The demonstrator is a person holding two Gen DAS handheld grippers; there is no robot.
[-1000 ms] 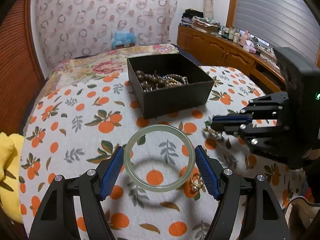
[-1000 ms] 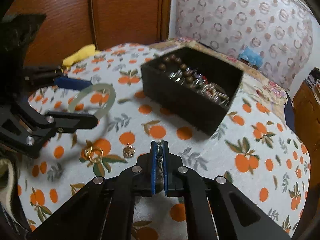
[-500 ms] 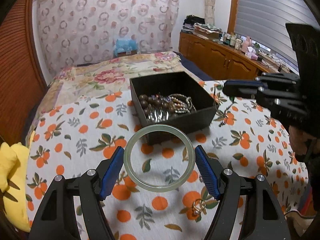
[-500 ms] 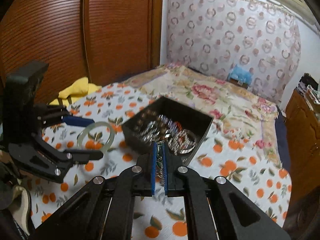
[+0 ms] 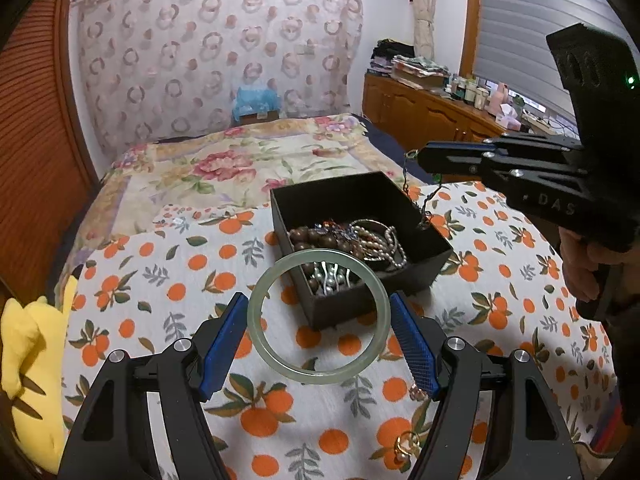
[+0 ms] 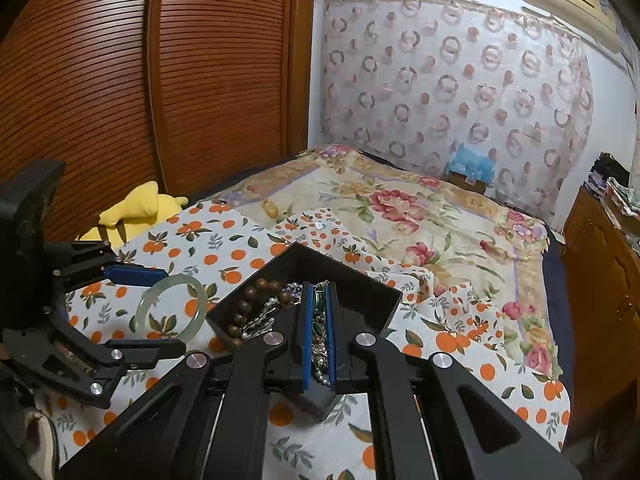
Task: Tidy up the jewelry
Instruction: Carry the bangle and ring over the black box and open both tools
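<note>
- Currently, pale green jade bangle is clamped across its width between the left gripper pads, held above the orange-print cloth.
- Right gripper, jaws nearly closed, pinches a chain necklace dangling over the black jewelry box.

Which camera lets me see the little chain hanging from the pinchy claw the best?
The left wrist view. There the chain dangles in the open from the shut right gripper, above the black box. In the right wrist view only a bunched bit of it shows, squeezed between the blue pads.
</note>
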